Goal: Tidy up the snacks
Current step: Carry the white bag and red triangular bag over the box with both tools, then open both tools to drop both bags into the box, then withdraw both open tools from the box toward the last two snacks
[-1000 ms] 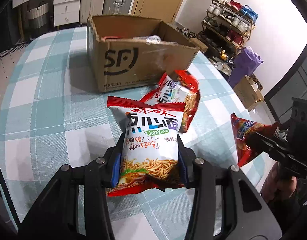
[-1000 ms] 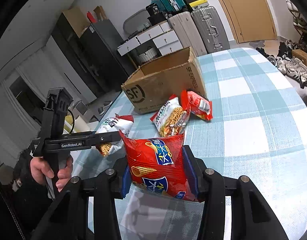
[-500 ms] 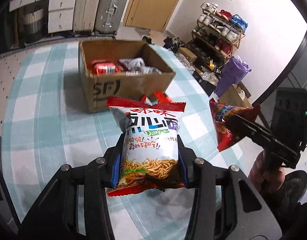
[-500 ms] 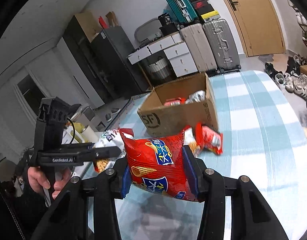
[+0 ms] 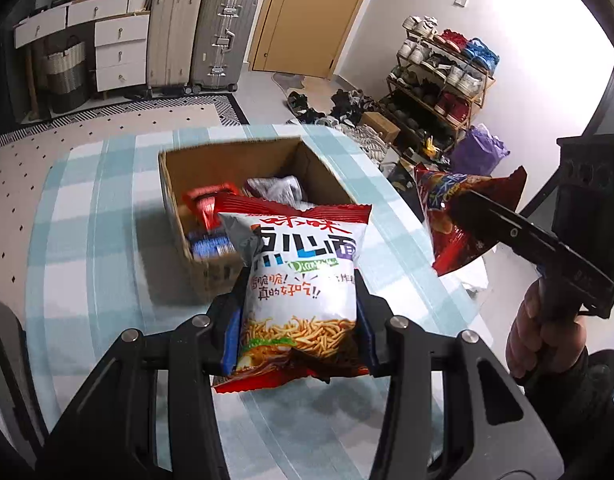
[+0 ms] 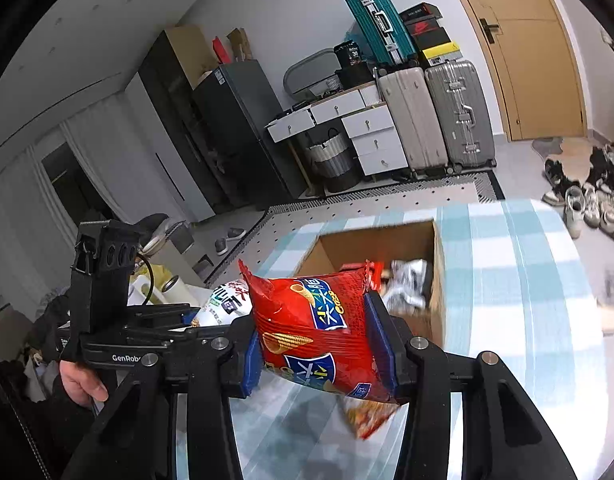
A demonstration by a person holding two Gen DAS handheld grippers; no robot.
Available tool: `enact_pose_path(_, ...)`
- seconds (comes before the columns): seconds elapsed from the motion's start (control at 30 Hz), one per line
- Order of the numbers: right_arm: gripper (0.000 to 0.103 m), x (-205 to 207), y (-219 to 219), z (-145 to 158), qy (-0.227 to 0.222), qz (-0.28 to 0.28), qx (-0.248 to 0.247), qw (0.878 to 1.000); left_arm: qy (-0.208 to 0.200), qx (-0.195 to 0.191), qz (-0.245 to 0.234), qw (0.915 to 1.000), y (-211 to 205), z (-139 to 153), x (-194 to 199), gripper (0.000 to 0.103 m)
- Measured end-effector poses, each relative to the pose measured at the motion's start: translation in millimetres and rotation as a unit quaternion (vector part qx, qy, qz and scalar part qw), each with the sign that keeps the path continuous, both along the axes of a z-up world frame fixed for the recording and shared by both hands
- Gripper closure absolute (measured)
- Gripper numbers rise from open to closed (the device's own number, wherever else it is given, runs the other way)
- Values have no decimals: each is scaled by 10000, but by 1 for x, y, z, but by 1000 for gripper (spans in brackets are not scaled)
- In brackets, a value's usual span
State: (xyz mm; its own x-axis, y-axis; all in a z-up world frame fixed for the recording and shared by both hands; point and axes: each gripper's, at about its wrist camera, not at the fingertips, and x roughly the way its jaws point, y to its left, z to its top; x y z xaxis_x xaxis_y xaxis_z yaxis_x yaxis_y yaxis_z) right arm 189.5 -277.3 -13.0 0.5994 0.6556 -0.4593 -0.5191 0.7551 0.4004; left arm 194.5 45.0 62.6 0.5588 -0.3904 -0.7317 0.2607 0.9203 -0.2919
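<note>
Both of my hands have gone up since a second ago, and now I look down into the box instead of at its side.

From the left wrist camera, my left gripper (image 5: 299, 316) is squeezed tight on the white and red crinkly noodle snack bag (image 5: 303, 280), one blue pad on each side. The bag stands up between the pads and hangs in the air. Before, the brown cardboard box (image 5: 175, 196) showed me only its front wall. Now I see right inside it. A red packet (image 5: 205, 204) and a silver packet (image 5: 275, 188) lie in there already. The two loose bags that sat in front of the box are hidden behind my bag now. Off to the side, my right gripper (image 5: 459, 204) is up high too, with its red bag.

From the right wrist camera, my right gripper (image 6: 319, 340) is clamped on the shiny red chip bag (image 6: 315, 328), held above the blue and white checked tablecloth (image 6: 519, 280). The box was far and low before. Now its open top sits just past my bag. My left gripper (image 6: 195, 322) is next to me with the noodle bag poking out.

I think both bags are up high enough to clear the box wall. Next I would move them over the hole and let go.
</note>
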Motion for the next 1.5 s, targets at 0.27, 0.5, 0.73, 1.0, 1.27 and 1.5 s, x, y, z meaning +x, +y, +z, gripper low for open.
enact_pose_path(0.27,57,60,18,7,120,1,-174,9998,163,-81,74,9998,2,5,61,61)
enact_pose_path(0.5,57,106,32,5,169,-37,-265,9995,178,107,149,9997,-1,5,110,61)
enact_pose_path(0.73,57,144,40,-8,270,-96,-275,9992,236,159,136,9995,1,-10,152,61)
enact_pose_path(1.0,57,169,45,-39,431,-131,-365,9983,454,125,209,9987,6,-47,186,61)
enact_pose_path(1.27,32,184,43,-68,701,-243,-620,9953,633,289,260,9972,2,-71,202,28)
enact_pose_path(1.5,26,167,16,-57,591,-402,-404,9966,526,279,453,9972,10,-61,188,26)
